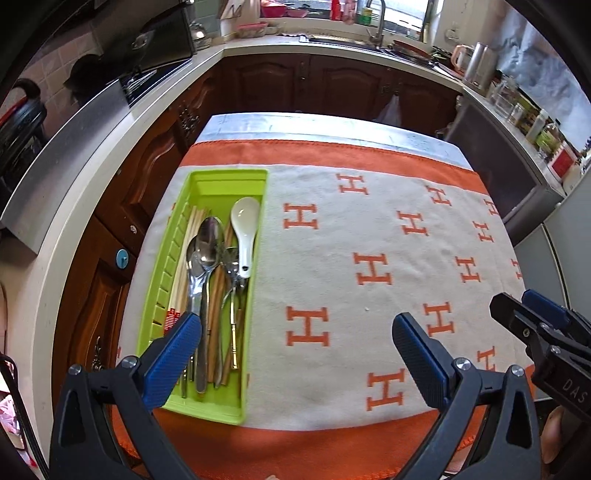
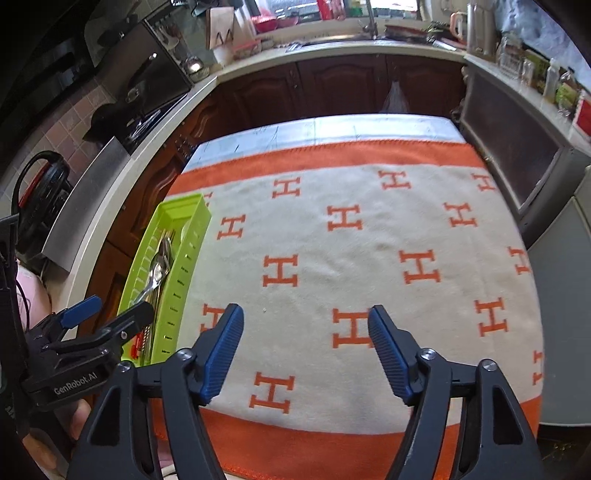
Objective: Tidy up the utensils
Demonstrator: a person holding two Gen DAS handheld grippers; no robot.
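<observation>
Both the left gripper (image 1: pixel 295 343) and right gripper (image 2: pixel 306 343) hang spread and empty above the orange-bordered towel (image 1: pixel 369 258), while spoons (image 1: pixel 208 240) and chopsticks fill the green tray (image 1: pixel 221 177) at its left edge.

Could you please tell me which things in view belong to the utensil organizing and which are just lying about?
Belongs to the job:
green tray
white ceramic spoon
metal spoons
chopsticks

Just lying about:
patterned towel
kettle
faucet
</observation>
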